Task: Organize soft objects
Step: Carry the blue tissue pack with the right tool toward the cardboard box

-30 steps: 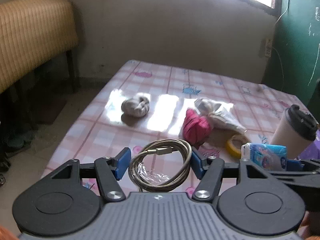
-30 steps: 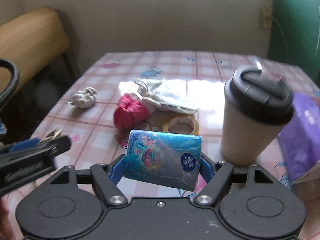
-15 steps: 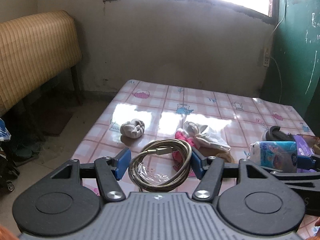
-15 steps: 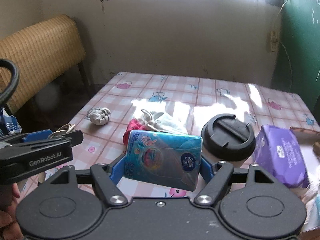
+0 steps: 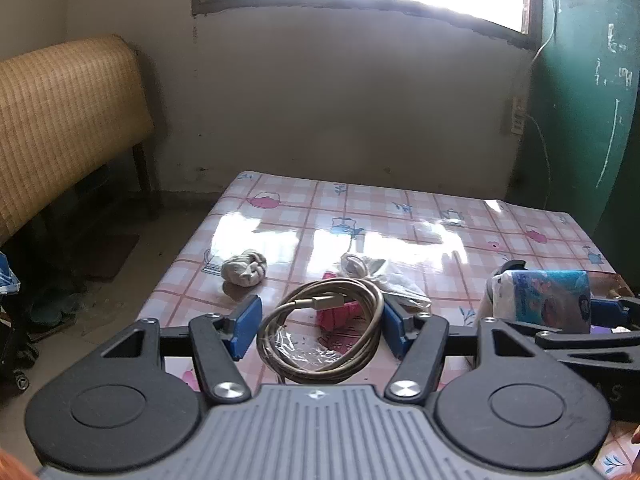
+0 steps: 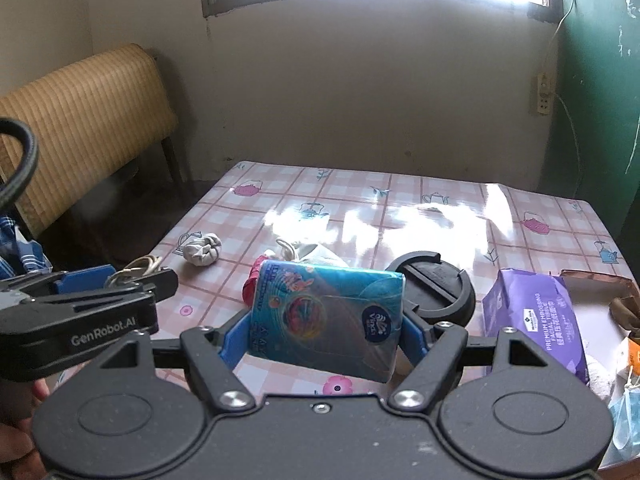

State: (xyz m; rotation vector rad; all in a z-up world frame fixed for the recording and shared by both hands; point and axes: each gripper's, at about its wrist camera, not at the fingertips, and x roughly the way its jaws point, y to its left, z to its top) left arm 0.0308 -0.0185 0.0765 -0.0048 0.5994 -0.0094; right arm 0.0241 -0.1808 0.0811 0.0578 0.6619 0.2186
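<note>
My left gripper (image 5: 320, 328) is shut on a coiled beige cable (image 5: 324, 302), held in the air above the near edge of the pink checked table (image 5: 400, 216). My right gripper (image 6: 324, 336) is shut on a blue tissue pack (image 6: 324, 316), also lifted clear of the table; the same tissue pack (image 5: 544, 300) shows at the right of the left wrist view. On the table lie a grey balled sock (image 5: 244, 272), a pink rolled cloth (image 5: 340, 316) and a white crumpled cloth (image 5: 376, 276) behind it.
A cup with a black lid (image 6: 430, 292) stands just beyond the tissue pack. A purple tissue pack (image 6: 536, 320), a brown box (image 6: 596, 284) and a blue face mask (image 6: 624, 412) lie at the right. A wicker bench (image 5: 60, 120) stands left of the table.
Both grippers have risen and drawn back from the table, each with its load still held. The table items now sit lower and farther off, and the window has come into view.
</note>
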